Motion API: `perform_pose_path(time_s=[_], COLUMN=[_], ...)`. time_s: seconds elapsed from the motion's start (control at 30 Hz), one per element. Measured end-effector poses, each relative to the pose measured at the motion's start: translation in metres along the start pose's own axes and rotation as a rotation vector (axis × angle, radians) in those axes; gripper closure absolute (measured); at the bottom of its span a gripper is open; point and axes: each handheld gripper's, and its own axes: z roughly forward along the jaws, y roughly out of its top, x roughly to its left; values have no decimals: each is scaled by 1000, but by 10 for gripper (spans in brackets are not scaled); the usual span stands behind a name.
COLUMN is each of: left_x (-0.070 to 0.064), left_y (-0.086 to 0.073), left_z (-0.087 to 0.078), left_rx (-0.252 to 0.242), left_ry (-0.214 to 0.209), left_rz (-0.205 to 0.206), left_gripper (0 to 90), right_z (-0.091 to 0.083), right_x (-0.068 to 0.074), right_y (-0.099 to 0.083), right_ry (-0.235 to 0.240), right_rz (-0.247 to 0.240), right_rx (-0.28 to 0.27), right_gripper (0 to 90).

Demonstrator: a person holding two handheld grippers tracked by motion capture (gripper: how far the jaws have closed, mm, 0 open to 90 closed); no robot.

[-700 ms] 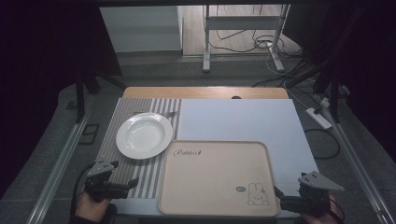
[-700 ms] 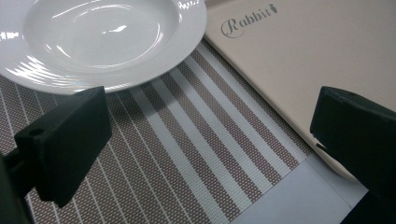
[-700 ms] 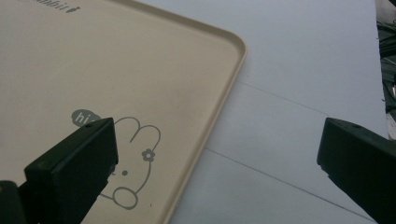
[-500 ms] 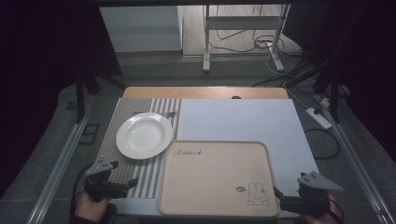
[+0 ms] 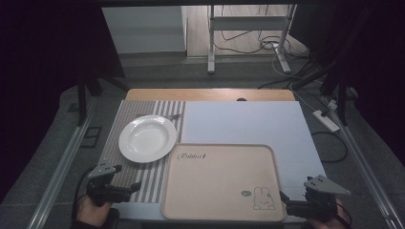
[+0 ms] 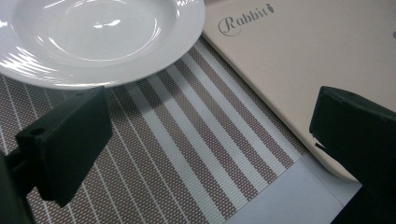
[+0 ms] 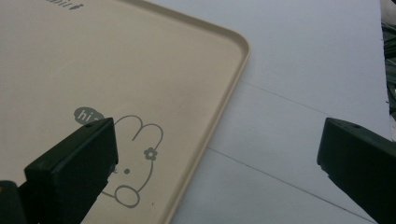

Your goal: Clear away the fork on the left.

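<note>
At the near edge of the table, the left gripper (image 5: 125, 187) hovers with its jaws spread wide and nothing between them. In the left gripper view the left gripper (image 6: 212, 140) frames bare striped placemat (image 6: 187, 154), with the white plate (image 6: 93, 37) just beyond one jaw and the beige tray (image 6: 299, 60) beside the other; neither jaw touches either.

The right gripper (image 5: 286, 204) sits at the tray's near right corner, jaws equally wide apart and holding nothing. The right gripper view shows the right gripper (image 7: 217, 149) straddling the tray's rim (image 7: 224, 102): one jaw lies over the rabbit drawing (image 7: 135, 154), the other over the pale blue table cover (image 7: 303, 93). Whether either jaw rests on a surface cannot be told.

In the high view the plate (image 5: 147, 138) lies on the placemat (image 5: 143, 176) at the table's left, its rim just beside the tray's (image 5: 222, 210) far left corner; the tray sits centred near the front edge.

Compared with the pictures from a moment earlier, both grippers, the plate and the tray sit where they were, with no visible shift.
</note>
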Motion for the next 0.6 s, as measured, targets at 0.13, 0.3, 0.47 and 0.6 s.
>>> perform_pose_path(time_s=[0.13, 0.3, 0.47, 0.6], left_x=[1, 1, 0, 3], left_y=[-1, 0, 6, 8], left_z=[-1, -1, 5, 11], left_rx=[-10, -7, -7, 1], left_ry=[-14, -26, -26, -39], left_rz=[1, -1, 42, 40], left_gripper=[0, 0, 0, 2], right_z=[0, 0, 1, 1], right_x=[0, 0, 1, 1], right_y=[0, 0, 0, 0], right_ry=[0, -2, -1, -2], right_rz=[-1, -3, -5, -9], right_rx=[0, 1, 10, 9], right_gripper=[0, 0, 0, 0])
